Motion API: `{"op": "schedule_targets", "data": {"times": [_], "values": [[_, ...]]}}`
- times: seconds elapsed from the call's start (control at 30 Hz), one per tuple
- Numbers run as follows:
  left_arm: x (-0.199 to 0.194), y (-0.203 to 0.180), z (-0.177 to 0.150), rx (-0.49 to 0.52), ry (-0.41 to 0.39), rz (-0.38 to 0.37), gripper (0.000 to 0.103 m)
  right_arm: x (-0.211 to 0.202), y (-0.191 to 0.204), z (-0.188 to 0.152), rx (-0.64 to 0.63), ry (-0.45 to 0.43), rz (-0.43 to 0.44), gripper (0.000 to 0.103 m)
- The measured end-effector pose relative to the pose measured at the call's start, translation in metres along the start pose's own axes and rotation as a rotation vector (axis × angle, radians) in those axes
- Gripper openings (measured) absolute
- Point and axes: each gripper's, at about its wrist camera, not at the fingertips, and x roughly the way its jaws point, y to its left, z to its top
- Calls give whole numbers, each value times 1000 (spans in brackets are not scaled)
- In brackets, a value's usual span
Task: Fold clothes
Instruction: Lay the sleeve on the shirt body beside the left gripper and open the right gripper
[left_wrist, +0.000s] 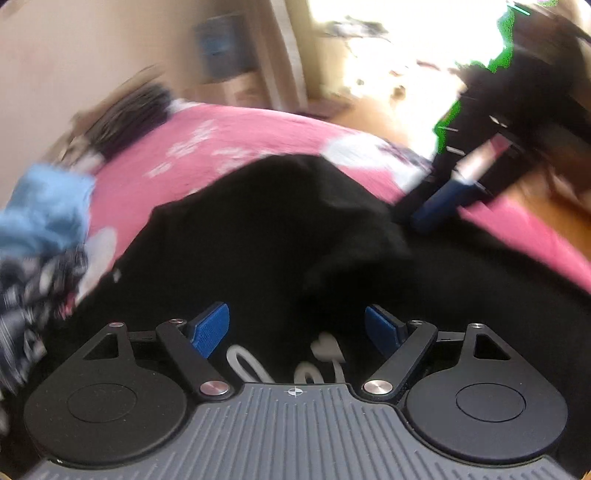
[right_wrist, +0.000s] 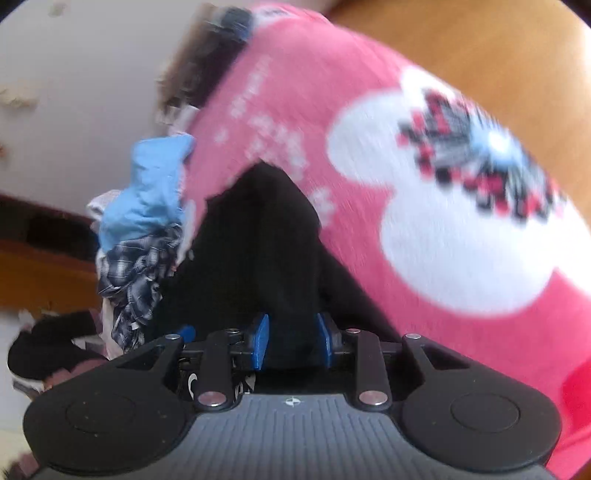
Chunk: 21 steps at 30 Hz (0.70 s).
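Observation:
A black garment (left_wrist: 277, 229) lies spread on a pink blanket (left_wrist: 229, 140), with white print (left_wrist: 325, 350) near its close edge. My left gripper (left_wrist: 297, 328) hovers just over that printed part, jaws wide open and nothing between them. In the right wrist view the garment (right_wrist: 258, 240) rises as a dark ridge straight ahead. My right gripper (right_wrist: 291, 339) stands narrowly open, with a fold of the black cloth lying in the gap and the pads not pressing it. The right gripper (left_wrist: 424, 218) also shows blurred at the garment's far right edge.
A pile of unfolded clothes sits at the bed's left: a light blue piece (right_wrist: 147, 192) on top and a plaid shirt (right_wrist: 136, 273) below. The blanket carries a large white cartoon patch (right_wrist: 461, 240). Wooden floor (right_wrist: 480, 48) and dark furniture (left_wrist: 517, 92) lie beyond the bed.

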Motion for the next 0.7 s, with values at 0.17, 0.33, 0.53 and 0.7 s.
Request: {"op": "schedule_targets", "data": {"times": [0.17, 0.33, 0.53, 0.7], "values": [[-10, -20, -8, 138, -11, 18, 82, 10, -5, -12, 51, -4, 4, 31], [0, -31, -3, 103, -50, 19, 72, 9, -3, -18, 112, -45, 45, 7], [15, -29, 4, -21, -56, -24, 62, -15, 33, -17, 4, -151, 48, 2], [13, -5, 6, -244, -60, -100, 62, -10, 82, -7, -178, -172, -7, 2]]}}
